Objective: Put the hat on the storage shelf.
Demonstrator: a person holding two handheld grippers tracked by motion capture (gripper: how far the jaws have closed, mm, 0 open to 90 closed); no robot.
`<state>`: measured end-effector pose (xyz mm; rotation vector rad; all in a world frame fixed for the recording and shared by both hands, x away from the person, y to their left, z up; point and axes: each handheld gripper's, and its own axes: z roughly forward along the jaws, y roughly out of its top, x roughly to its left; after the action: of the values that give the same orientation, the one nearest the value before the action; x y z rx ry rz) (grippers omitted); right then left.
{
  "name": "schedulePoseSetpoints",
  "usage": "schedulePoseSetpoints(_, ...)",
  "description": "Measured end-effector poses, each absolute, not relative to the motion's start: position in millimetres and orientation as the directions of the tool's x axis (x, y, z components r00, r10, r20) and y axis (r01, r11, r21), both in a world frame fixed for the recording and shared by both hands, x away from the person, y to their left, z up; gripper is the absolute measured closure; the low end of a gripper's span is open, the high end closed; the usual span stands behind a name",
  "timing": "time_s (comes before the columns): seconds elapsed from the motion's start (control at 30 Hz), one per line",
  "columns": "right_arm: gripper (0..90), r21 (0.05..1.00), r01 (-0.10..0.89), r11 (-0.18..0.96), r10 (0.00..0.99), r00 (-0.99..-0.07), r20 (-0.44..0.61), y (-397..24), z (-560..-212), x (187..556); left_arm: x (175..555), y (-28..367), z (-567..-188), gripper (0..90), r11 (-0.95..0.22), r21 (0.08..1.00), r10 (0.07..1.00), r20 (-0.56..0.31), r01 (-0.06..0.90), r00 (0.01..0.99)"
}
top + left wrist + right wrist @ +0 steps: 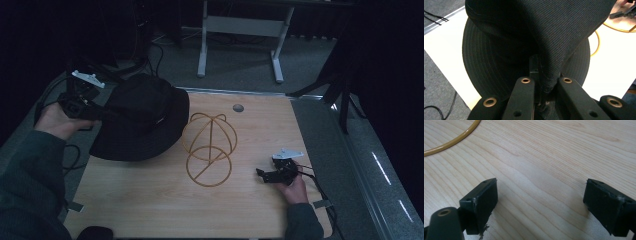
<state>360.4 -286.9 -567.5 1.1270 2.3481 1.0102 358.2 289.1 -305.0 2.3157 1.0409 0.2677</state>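
Note:
A black bucket hat (pixel 140 117) is lifted at its left side over the left part of the wooden table (pixel 150 200). My left gripper (pixel 100 111) is shut on a pinched fold of the hat's fabric (pixel 554 32), gripped between its jaws (pixel 546 83). A yellow wire hat stand (pixel 209 147), a dome on a ring base, stands at the table's middle, just right of the hat's brim. My right gripper (pixel 262 175) rests low on the table right of the stand, open, with only bare wood between its pads (pixel 540 200). A piece of the yellow ring (pixel 454 141) curves ahead of it.
A small grey round cap (pixel 238 107) sits in the table top near the far edge. Beyond the table stand the white legs of another desk (pixel 240 30). A dark stand (pixel 345 95) rises at the right. Cables lie on the floor at the left (pixel 72 155).

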Motion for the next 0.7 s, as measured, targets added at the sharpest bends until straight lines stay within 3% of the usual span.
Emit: schedulePoseSetpoints(0.7,12.2,0.727,0.534,0.432,0.781,-0.625,-0.004,-286.9,-567.5,360.4,358.5,290.6,-293.9,88.1,-0.527,0.59,0.731,-0.052,0.611,0.681)
